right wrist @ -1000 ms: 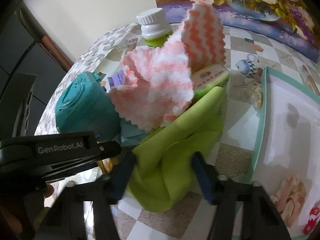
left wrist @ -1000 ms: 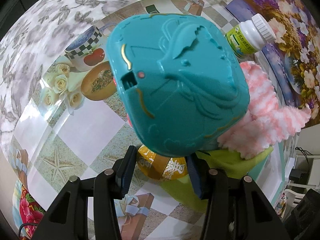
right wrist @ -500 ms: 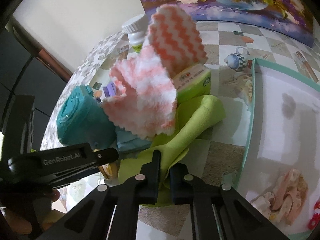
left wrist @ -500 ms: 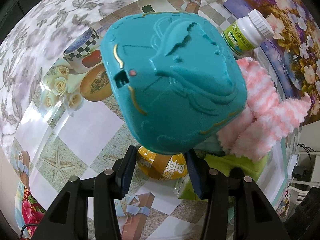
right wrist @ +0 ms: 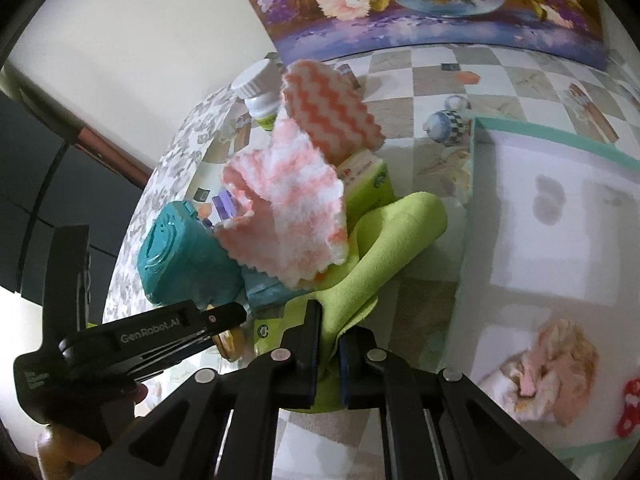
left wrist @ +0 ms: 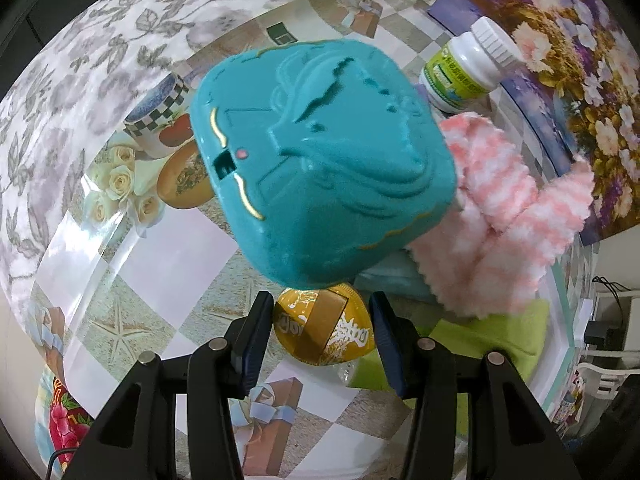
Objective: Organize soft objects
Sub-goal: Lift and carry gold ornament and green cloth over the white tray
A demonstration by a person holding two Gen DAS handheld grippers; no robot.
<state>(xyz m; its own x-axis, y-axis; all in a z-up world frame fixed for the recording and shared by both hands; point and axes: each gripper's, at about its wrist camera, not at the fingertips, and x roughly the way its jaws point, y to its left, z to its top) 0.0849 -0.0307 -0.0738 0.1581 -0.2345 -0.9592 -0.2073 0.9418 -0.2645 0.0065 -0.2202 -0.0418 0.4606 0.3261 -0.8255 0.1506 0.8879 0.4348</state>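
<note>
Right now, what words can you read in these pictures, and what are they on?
"GenRobot.AI": white letters on the side of the left hand-held gripper, seen from the right wrist view.
White bottle: green label has print, too small to read.
Gold packet: white characters, too warped to read.
Green-and-white pack behind the pink cloth: red print, too blurred to read.

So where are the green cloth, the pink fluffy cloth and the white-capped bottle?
green cloth (right wrist: 400,232), right wrist view, on its raised fold.
pink fluffy cloth (right wrist: 288,204), right wrist view, on its middle.
white-capped bottle (left wrist: 460,72), left wrist view, on its label.
</note>
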